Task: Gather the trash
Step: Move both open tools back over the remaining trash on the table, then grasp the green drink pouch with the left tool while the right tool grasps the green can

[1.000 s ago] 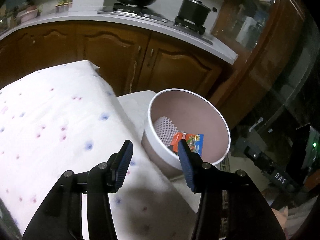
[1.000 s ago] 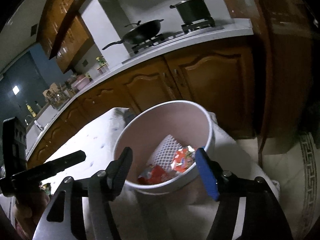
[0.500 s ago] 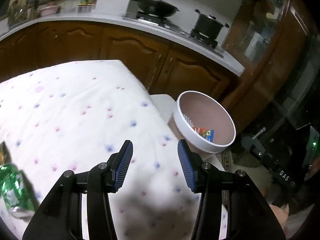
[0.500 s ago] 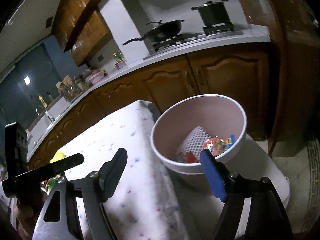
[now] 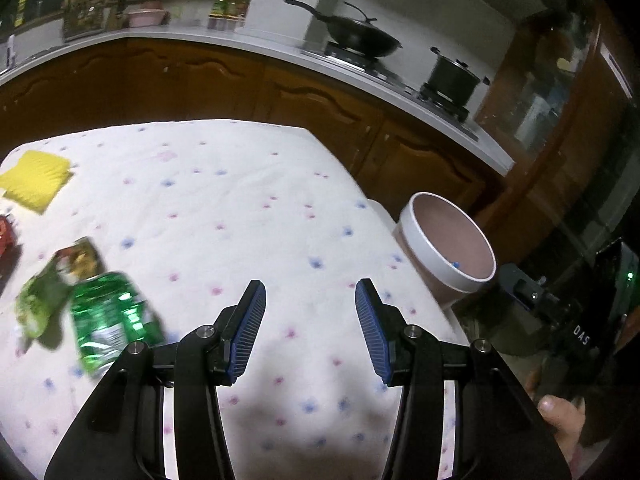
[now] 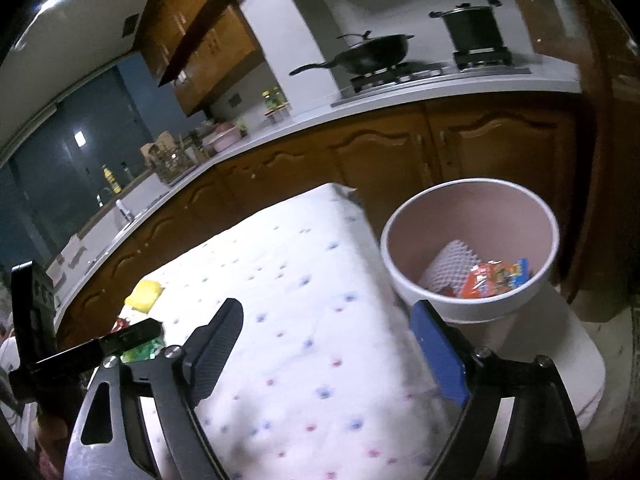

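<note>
Jaws, left: the left gripper [image 5: 310,328] stands released, its blue ribbed pads [image 5: 249,328] spread wide with nothing between them.
Jaws, right: the right gripper [image 6: 328,354] is likewise spread wide and empty.
Left pose: it hangs above the near part of the worktop [image 5: 240,208], which is covered in a white dotted cloth, fingers pointing forward over the cloth toward the kitchen cabinets.
Right pose: it hangs above the worktop's right part, its blue finger near the bin's rim in its own view; whether they touch cannot be told.
Bin: the white bin [image 6: 472,308] with a pinkish inside stands just beside the worktop's right edge, lower than its surface.
In the bin: white foam netting [image 6: 448,264] and an orange snack wrapper [image 6: 492,278] lie at the bottom.
Trash on the worktop: a green plastic bottle [image 5: 108,316], blurred, lies left of the left gripper; a green snack bag [image 5: 52,284] touches it; a yellow sponge [image 5: 36,180] sits farther back at the left edge.
Background: a wok [image 5: 360,38] and a black pot [image 5: 452,76] rest on the stove.
</note>
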The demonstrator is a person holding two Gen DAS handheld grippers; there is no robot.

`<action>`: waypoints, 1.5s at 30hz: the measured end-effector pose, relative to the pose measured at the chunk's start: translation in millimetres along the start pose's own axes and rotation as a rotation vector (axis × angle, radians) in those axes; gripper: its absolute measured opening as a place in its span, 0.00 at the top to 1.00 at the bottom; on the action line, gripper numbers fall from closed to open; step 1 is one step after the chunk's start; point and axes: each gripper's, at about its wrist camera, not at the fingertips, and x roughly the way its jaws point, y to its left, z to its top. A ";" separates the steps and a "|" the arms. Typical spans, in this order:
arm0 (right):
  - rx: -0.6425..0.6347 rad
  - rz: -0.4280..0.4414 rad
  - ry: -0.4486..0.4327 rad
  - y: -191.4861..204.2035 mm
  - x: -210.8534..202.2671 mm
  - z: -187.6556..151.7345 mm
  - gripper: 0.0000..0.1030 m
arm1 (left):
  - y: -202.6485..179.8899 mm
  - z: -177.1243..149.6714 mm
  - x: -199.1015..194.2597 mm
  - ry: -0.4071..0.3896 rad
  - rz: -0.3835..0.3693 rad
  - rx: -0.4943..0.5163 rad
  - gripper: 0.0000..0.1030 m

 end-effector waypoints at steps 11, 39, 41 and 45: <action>-0.059 0.081 0.036 55.0 10.9 -15.3 0.14 | 67.2 -14.0 -53.6 -0.058 0.083 -0.059 0.53; -0.177 0.344 0.287 176.0 99.7 -61.2 0.16 | 180.4 -17.2 -76.5 -0.035 0.295 -0.062 0.46; -0.191 0.348 0.302 180.3 105.9 -62.9 0.20 | 181.6 -14.2 -71.1 -0.023 0.295 -0.043 0.46; -0.191 0.369 0.344 186.4 123.9 -66.0 0.31 | 185.4 -7.3 -59.3 0.001 0.269 -0.019 0.46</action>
